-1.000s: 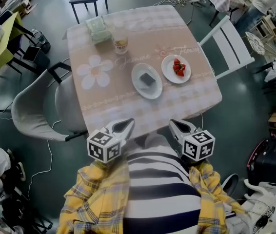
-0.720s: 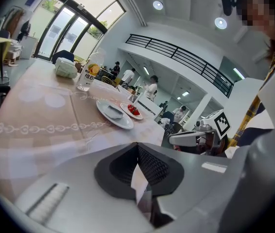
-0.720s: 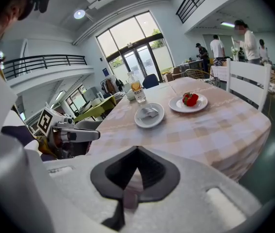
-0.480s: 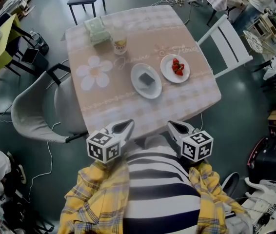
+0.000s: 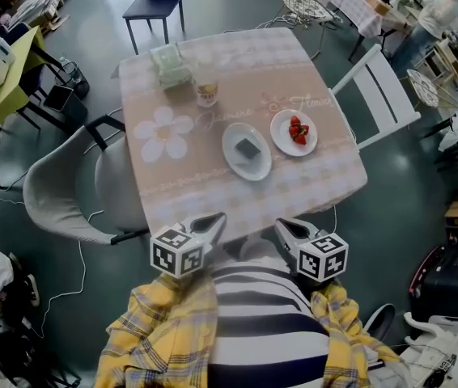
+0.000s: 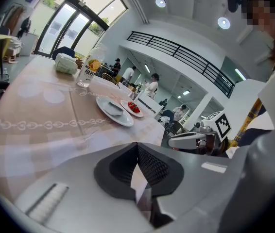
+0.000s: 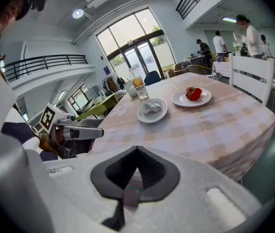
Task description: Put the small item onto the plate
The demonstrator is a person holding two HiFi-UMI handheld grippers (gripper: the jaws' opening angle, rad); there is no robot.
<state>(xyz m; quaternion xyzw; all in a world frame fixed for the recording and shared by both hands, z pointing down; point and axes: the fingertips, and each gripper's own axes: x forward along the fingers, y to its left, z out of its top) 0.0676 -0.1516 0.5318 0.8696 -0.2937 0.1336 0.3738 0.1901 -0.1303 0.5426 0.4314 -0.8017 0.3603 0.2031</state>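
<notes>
Cloth-covered table (image 5: pixel 310 188), on it a middle plate (image 5: pixel 255 169), a right-hand plate (image 5: pixel 281 141), a glass (image 5: pixel 206 90), a pale green pack (image 5: pixel 171 63).

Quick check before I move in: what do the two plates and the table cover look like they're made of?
The plate under the grey item and the plate holding red food: white, slight sheen, smooth raised rims, so probably ceramic, possibly melamine. The table cover: matte printed fabric or soft vinyl; it drapes in folds over the edge.

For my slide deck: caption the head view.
Shut, the left hand-held gripper and right hand-held gripper face a dark item lying on a plate.
</notes>
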